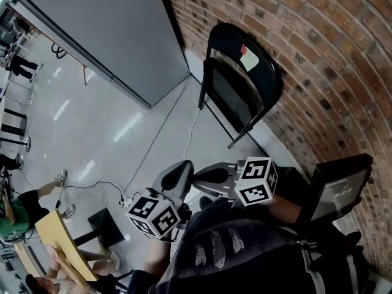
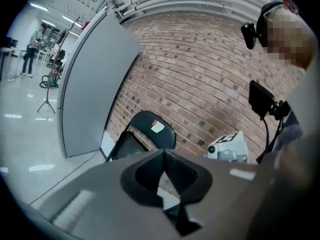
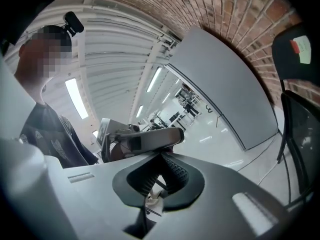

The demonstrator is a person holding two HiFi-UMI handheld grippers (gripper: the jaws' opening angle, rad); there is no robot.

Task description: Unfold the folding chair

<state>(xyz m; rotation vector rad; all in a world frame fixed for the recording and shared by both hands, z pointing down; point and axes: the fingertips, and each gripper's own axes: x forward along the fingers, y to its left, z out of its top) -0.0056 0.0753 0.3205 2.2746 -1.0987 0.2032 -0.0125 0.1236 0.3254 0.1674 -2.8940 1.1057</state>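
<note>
The black folding chair (image 1: 240, 84) leans folded against the brick wall (image 1: 318, 60), with a pale sticker and a red tag on its backrest. Both grippers are held low near my body, well short of the chair and touching nothing. My left gripper (image 1: 182, 169) is shut and empty, its marker cube below it. My right gripper (image 1: 201, 177) is also shut and empty, and points toward the left one. The left gripper view shows the chair (image 2: 149, 129) beyond its closed jaws (image 2: 164, 157), with the right gripper's cube (image 2: 231, 146) beside it. In the right gripper view the chair (image 3: 299, 79) sits at the right edge.
A tall grey partition panel (image 1: 104, 35) stands left of the chair. A white cable (image 1: 184, 141) runs across the glossy floor to a power strip (image 1: 124, 201). A black screen on a stand (image 1: 340, 190) stands by the wall at right. People sit with a yellow board (image 1: 61, 244) at lower left.
</note>
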